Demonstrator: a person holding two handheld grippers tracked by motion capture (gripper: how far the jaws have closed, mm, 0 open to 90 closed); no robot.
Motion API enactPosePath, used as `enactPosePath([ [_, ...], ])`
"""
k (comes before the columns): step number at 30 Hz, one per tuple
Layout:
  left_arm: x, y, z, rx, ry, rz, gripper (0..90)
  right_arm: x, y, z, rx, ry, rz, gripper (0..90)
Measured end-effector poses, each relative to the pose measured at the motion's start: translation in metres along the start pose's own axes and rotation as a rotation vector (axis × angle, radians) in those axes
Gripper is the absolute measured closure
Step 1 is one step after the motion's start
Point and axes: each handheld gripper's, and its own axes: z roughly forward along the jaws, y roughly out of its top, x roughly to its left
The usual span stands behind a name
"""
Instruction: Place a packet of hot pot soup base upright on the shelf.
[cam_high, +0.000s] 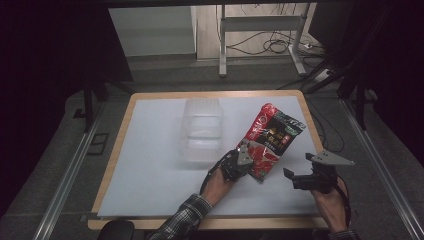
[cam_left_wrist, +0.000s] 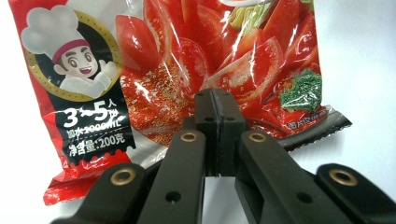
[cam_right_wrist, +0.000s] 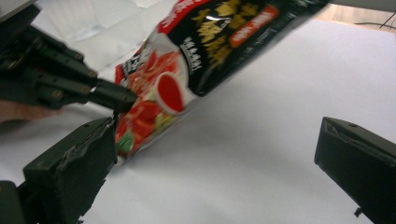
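- My left gripper (cam_high: 242, 161) is clamped on the lower edge of the red seasoning packet (cam_high: 270, 137), lifting it beside the clear plastic container (cam_high: 202, 131), probably for loading.
- My right gripper (cam_high: 302, 170) waits nearby, jaws apart, holding nothing.

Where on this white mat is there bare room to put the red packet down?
The mat is bare left of the clear plastic box, and along the near edge. It is crowded mid-right, where the left tongs pinch the red packet and the open right tongs hover.
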Motion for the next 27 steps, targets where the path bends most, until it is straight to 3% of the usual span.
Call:
enactPosePath([
  [5, 0.000, 0.000, 0.000, 0.000, -0.004, -0.007, 90.0, -0.011, 0.009, 0.010, -0.001, 0.005, 0.018, 0.0],
  [9, 0.001, -0.001, 0.000, -0.001, -0.009, -0.012, 90.0, -0.019, 0.019, 0.019, -0.013, 0.050, 0.079, 0.0],
  [18, 0.002, -0.001, -0.001, 0.009, -0.012, -0.001, 90.0, -0.023, 0.043, 0.047, -0.001, 0.055, 0.108, 0.1],
  [24, 0.002, -0.001, -0.001, 0.006, -0.011, -0.004, 90.0, -0.026, 0.052, 0.063, 0.034, 0.044, 0.143, 10.4],
  [27, 0.002, -0.001, -0.001, 0.007, -0.010, -0.001, 90.0, -0.028, 0.056, 0.071, 0.035, 0.053, 0.171, 19.6],
])
